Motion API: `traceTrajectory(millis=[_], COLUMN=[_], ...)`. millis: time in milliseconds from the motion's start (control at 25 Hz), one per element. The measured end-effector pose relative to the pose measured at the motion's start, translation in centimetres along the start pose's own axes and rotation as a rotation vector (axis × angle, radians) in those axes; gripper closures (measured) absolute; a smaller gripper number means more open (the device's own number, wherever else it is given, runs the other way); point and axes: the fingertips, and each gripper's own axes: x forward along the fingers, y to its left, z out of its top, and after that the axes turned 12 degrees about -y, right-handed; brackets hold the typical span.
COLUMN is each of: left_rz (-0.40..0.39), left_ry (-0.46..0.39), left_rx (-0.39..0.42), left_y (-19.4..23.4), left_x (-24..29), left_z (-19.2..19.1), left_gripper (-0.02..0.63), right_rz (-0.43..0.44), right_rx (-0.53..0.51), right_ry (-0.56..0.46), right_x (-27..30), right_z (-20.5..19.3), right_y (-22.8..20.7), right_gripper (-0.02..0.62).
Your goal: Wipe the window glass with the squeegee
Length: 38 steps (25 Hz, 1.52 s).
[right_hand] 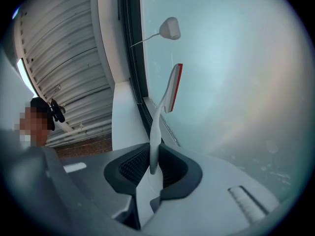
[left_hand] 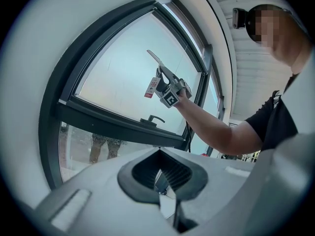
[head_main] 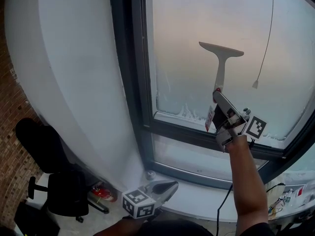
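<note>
Hard to make out: the handle end of the white plastic squeegee with a red blade edge (head_main: 221, 58) is buried inside the right tool (head_main: 217, 93). No view settles whether the blade presses on the pane or sits just off it. A small red object (head_main: 101, 193) on the floor is too small to identify. The person's forearm (head_main: 246, 181) is cut off at the bottom edge of the head view.

Right tool: held high on an outstretched arm, jaws clamped on the squeegee handle, blade head up and crosswise in front of the upper pane. A red-and-white tag (head_main: 210, 118) hangs beneath it.

Left tool (head_main: 172, 185): low, above the white window sill (head_main: 197, 198), jaws together, nothing between them.

Surface: hazy window glass (head_main: 197, 23) in a dark grey frame (head_main: 135, 82), with white streaky residue (head_main: 187, 113) along its lower edge. A thin cord with a white pull (head_main: 255, 84) hangs right of the squeegee.

Room: red brick wall (head_main: 10, 132) and a black office chair (head_main: 59, 181) at left
</note>
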Motion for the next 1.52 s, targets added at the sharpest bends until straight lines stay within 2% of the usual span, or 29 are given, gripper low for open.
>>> traceTrajectory(millis=[400, 640, 1520], left_rz=[-0.019, -0.044, -0.057], left_ry=[0.044, 0.059, 0.086], left_rx=[0.006, 0.004, -0.024], left_y=[-0.7, -1.3, -1.2], left_x=[0.1, 0.3, 0.1], left_z=[-1.3, -1.6, -2.5], left_gripper=[0.606, 0.606, 0.606], right_rz=[-0.033, -0.086, -0.298], right_rx=[0.066, 0.107, 0.295], right_ry=[0.008, 0.011, -0.008], right_x=[-3.6, -6.1, -16.3], right_z=[-2.9, -5.2, -15.4], right_y=[-0.9, -2.0, -6.2], right_gripper=[0.512, 0.512, 0.511])
